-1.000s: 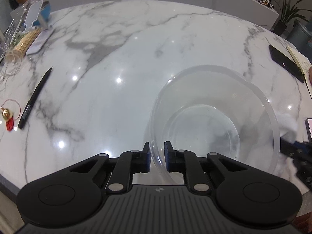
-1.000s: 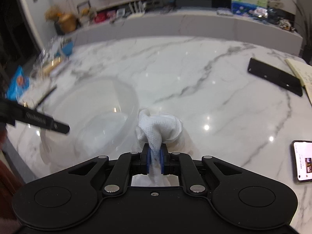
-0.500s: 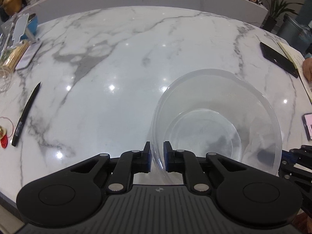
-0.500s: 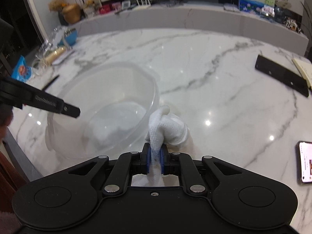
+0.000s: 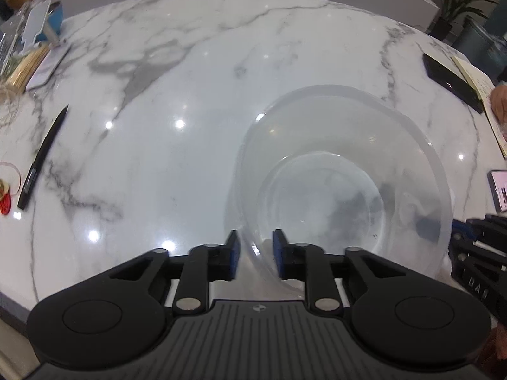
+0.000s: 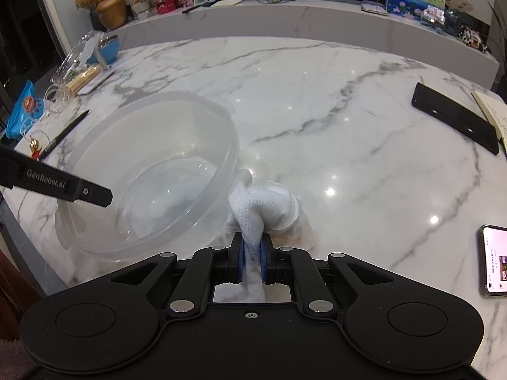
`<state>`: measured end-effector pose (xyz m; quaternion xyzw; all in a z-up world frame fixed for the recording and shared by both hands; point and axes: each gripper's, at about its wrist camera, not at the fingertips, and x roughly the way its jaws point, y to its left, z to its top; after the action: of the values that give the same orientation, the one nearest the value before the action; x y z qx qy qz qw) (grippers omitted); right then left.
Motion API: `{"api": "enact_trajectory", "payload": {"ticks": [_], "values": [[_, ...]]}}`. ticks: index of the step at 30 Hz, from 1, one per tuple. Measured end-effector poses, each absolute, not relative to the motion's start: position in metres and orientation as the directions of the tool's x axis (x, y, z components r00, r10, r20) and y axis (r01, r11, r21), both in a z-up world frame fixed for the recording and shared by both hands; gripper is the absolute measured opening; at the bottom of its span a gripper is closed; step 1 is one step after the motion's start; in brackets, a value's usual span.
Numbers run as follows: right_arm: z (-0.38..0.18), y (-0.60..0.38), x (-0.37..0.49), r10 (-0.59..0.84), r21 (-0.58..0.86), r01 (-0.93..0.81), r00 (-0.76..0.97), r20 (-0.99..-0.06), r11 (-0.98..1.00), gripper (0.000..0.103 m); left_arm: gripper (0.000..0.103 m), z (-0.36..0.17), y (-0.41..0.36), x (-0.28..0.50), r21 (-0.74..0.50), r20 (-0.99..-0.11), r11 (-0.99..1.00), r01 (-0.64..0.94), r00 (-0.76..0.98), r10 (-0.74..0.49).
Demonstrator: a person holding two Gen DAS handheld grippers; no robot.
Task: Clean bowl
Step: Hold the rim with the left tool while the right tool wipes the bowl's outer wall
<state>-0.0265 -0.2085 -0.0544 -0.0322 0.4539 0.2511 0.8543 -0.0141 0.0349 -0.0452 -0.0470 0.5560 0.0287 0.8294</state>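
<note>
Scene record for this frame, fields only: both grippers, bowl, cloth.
left gripper: jaws apart, straddling the bowl's near rim
right gripper: shut on cloth
bowl: clear plastic, upright on table, looks empty
cloth: white, bunched, outside the bowl, beside its wall
wiping: cloth not in the bowl

Both grippers were matte black plastic: the left gripper (image 5: 254, 250) and right gripper (image 6: 252, 256) carried blue pads (image 6: 241, 261), silver pivot screws and round embossed discs. White "GenRobot.AI" lettering marked the left one's finger (image 6: 63, 186).
</note>
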Motion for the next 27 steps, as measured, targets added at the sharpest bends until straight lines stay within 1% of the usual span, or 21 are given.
{"api": "enact_trajectory", "payload": {"ticks": [4, 8, 12, 19, 22, 23, 25, 27], "values": [[-0.041, -0.229, -0.023, 0.44, 0.248, -0.398, 0.518, -0.733, 0.883, 0.009, 0.013, -0.042, 0.037, -0.008, -0.04, -0.916, 0.995, -0.095, 0.401, 0.002], [-0.034, -0.239, -0.023, 0.516, 0.334, -0.405, 0.53, -0.673, 0.851, 0.009, 0.012, -0.04, 0.035, -0.001, -0.026, -0.911, 0.996, -0.082, 0.413, 0.01], [-0.038, -0.228, -0.024, 0.492, 0.279, -0.438, 0.512, -0.704, 0.855, 0.009, 0.012, -0.043, 0.031, 0.002, -0.035, -0.91, 0.998, -0.051, 0.413, -0.01], [-0.047, -0.225, -0.021, 0.46, 0.266, -0.418, 0.481, -0.747, 0.869, 0.009, 0.013, -0.047, 0.022, 0.004, -0.098, -0.905, 0.995, 0.027, 0.414, -0.1], [-0.05, -0.224, -0.02, 0.446, 0.26, -0.41, 0.466, -0.764, 0.874, 0.009, 0.013, -0.049, 0.025, 0.004, -0.105, -0.91, 0.994, -0.027, 0.407, -0.085], [-0.052, -0.223, -0.019, 0.441, 0.258, -0.407, 0.462, -0.77, 0.876, 0.009, 0.014, -0.05, 0.028, 0.004, -0.11, -0.912, 0.992, -0.058, 0.402, -0.077], [-0.054, -0.223, -0.018, 0.431, 0.253, -0.402, 0.452, -0.781, 0.88, 0.009, 0.027, -0.051, 0.033, 0.003, -0.116, -0.919, 0.987, -0.108, 0.388, -0.066], [-0.056, -0.222, -0.018, 0.421, 0.249, -0.397, 0.442, -0.792, 0.884, 0.009, 0.036, -0.051, 0.039, 0.001, -0.126, -0.927, 0.981, -0.147, 0.369, -0.064]]}}
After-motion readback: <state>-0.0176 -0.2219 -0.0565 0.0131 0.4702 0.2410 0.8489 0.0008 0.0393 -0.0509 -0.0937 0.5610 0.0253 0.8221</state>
